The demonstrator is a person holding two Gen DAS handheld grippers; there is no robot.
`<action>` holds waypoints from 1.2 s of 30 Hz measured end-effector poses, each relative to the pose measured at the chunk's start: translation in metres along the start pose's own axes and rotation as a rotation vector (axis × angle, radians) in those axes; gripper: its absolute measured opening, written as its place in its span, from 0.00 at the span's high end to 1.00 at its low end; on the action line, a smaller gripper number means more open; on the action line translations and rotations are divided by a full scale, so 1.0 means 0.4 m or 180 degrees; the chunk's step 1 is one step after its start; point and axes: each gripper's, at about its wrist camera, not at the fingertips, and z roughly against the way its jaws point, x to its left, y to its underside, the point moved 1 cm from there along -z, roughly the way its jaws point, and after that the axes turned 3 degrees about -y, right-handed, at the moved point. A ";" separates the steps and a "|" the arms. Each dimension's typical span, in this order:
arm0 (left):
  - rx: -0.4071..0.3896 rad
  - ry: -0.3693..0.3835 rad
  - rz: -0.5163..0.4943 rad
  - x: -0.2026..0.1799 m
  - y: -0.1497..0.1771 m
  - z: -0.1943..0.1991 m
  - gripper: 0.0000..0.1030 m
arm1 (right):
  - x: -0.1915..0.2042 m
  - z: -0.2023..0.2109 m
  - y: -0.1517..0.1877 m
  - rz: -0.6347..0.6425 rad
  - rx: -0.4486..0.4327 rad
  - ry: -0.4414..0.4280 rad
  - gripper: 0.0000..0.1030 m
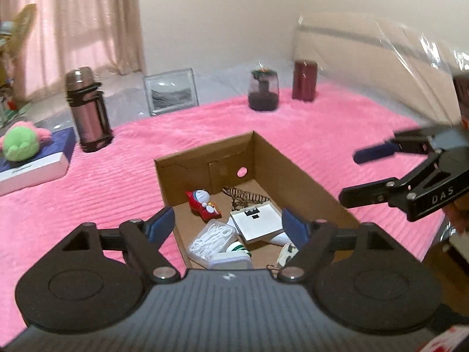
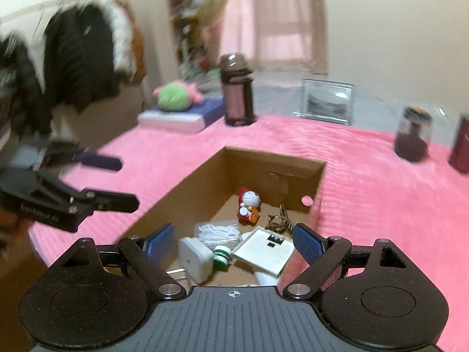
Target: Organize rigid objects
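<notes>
1 cardboard box (image 1: 293, 170), 1 thermos (image 1: 88, 108), 1 plush toy (image 1: 20, 143), 1 picture frame (image 1: 171, 91), 2 dark jars (image 1: 263, 89).

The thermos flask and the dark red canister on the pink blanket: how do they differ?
The thermos flask is taller, metallic pinkish-brown with a black strap frame and a narrowed cap; the dark red canister is shorter, a plain straight cylinder. The flask stands by the blanket's left edge near the green plush, the canister far right. Both stand upright outside the cardboard box.
</notes>
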 end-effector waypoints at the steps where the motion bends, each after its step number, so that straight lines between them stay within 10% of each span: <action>1: -0.0049 -0.0031 0.0065 -0.002 0.007 0.017 0.19 | 0.000 0.019 0.007 -0.0106 -0.0059 0.0014 0.17; 16: -0.0267 -0.0409 0.0784 -0.076 0.146 0.171 0.02 | 0.023 0.215 0.110 -0.0802 -0.0378 0.0371 0.11; 36: 0.0266 -0.0478 0.0975 -0.160 0.258 0.178 0.03 | 0.054 0.191 0.272 -0.0958 0.0257 0.0598 0.11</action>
